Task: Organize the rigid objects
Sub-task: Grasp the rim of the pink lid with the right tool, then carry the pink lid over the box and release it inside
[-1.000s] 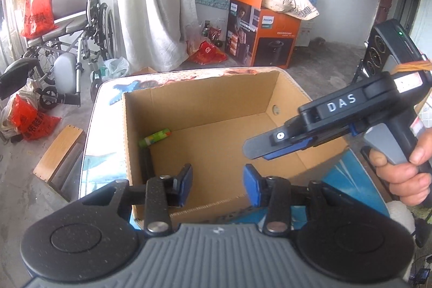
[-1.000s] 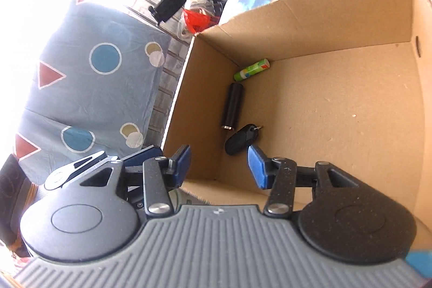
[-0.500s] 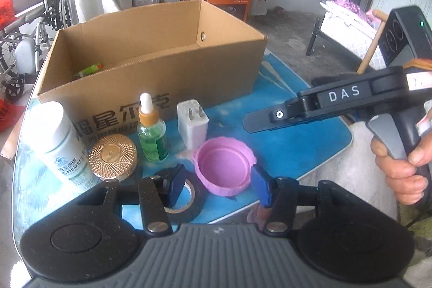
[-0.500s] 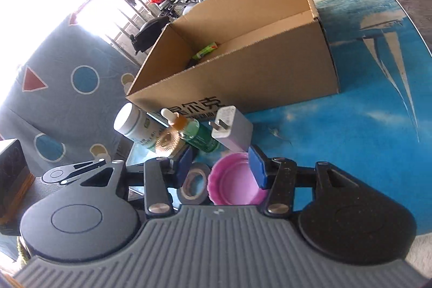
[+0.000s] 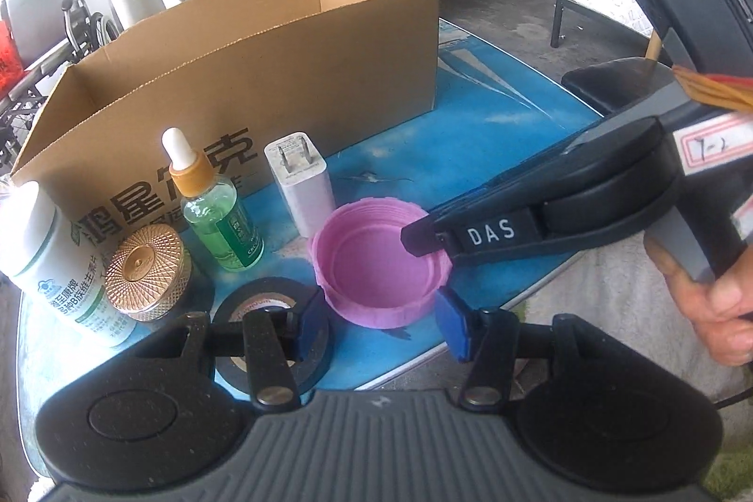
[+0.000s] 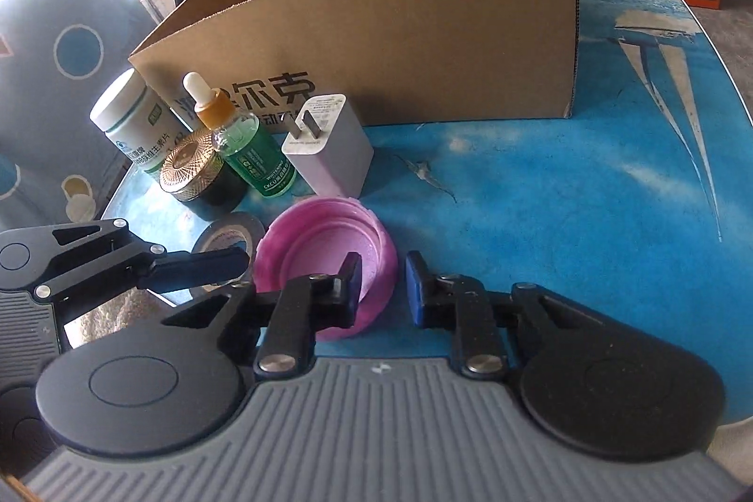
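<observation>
Cardboard box point(image 5: 282, 78): open-topped, brown, black printed characters on the near wall, standing on the blue printed worktop point(image 5: 494, 154) behind everything else.

Right claw point(image 6: 383, 283): reaching in from the right in the left wrist view, handle gripped by a hand point(image 5: 706, 304). Drawn close together on the pink lid point(image 5: 376, 262), one pad inside the lid, the other outside, the lid's wall pinched between them.

Left claw point(image 5: 381, 325): spread wide, nothing pinched. Hanging over the near edge of the same lid, one blue pad just beside the lid's left wall and above the tape roll, the other off the lid's near-right side. Cannot tell whether either pad touches the lid.

White bottle point(image 5: 52, 266): upright at the far left of the cluster, white cap, green and white label, near the box's left corner.

Dropper bottle point(image 5: 216, 219): upright, clear green, amber collar and white bulb, between the white bottle and the charger, just in front of the box wall.

White charger point(image 5: 301, 182): on end, two prongs up, just beside the dropper bottle and just behind the lid.

Pink lid again: open side up, ridged wall, flat on the worktop at the front of the cluster, well short of the box.

Gold-topped jar point(image 5: 143, 271): dark body, patterned metallic lid, just beside the white bottle and in front of the dropper bottle.

Black tape roll point(image 5: 235, 304): lying flat, just left of the lid, partly hidden by the left claw.
</observation>
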Demonstrator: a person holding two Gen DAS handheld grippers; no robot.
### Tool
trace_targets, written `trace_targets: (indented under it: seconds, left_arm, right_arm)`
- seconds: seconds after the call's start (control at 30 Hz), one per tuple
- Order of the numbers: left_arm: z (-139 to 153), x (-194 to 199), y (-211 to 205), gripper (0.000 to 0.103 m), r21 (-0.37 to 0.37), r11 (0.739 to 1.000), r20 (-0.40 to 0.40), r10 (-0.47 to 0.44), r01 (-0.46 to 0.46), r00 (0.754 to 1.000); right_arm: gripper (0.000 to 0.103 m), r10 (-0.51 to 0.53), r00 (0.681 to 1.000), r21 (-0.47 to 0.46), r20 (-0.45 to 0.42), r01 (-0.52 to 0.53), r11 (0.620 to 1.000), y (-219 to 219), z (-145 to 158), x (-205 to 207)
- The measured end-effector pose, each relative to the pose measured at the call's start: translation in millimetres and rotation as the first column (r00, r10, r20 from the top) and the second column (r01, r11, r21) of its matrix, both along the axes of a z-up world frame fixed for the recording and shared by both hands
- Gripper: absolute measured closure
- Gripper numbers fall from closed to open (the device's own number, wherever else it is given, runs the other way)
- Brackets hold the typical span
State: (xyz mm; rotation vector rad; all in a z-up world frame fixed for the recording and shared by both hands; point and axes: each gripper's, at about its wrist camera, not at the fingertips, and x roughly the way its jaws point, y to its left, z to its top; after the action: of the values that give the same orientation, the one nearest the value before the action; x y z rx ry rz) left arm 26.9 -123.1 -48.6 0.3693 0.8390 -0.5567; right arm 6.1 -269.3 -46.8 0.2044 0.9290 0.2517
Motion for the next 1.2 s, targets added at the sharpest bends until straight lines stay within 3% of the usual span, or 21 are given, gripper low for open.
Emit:
trace_targets:
  seconds: [0.17,0.43,0.57,0.77,1.0,1.1,1.2]
  left_arm:
    - [-1.3,-2.6,-12.9,0.047,0.008,1.0,0.012,-0.024,0.024,1.0]
    - [-11.4,4.9,-40.2,0.04,0.035,0.996,0.001,-0.085,0.085,0.996]
    - [-15.5,4.6,-50.7,0.039,0.063,0.994,0.033,-0.093,0.091,0.995]
    - [-5.9,-3.7,-45.3,0.04,0.033,0.996,0.041,-0.088,0.087,0.995]
    - [56.4,-13.4,-28.5,0.04,-0.032,0.998,0.188,-0.054,0.061,0.981]
    - [94.4,-4.7,-14.3,0.04,-0.063,0.998,0.272,-0.014,0.032,0.962]
    - [122.5,17.6,-0.6,0.04,-0.096,0.995,0.301,0.029,-0.001,0.953]
  right_arm:
    - [0.094,-0.017,1.0,-0.048,0.012,0.018,0.999,-10.6,1.9,-4.6]
    - [0.093,-0.038,0.999,-0.052,0.016,0.039,0.998,-26.9,0.7,-10.1]
    - [0.093,-0.044,0.999,-0.055,0.023,0.045,0.997,-30.4,0.7,-8.9]
    - [0.092,-0.052,0.998,-0.049,0.035,0.054,0.997,-31.3,9.3,-16.6]
    - [0.092,-0.006,0.981,-0.108,0.196,0.028,0.994,-15.0,78.1,-28.9]
    - [0.091,0.052,0.955,-0.145,0.293,-0.01,0.989,-3.2,117.2,-20.9]
    - [0.091,0.113,0.924,-0.17,0.366,-0.053,0.984,9.0,154.7,2.8]
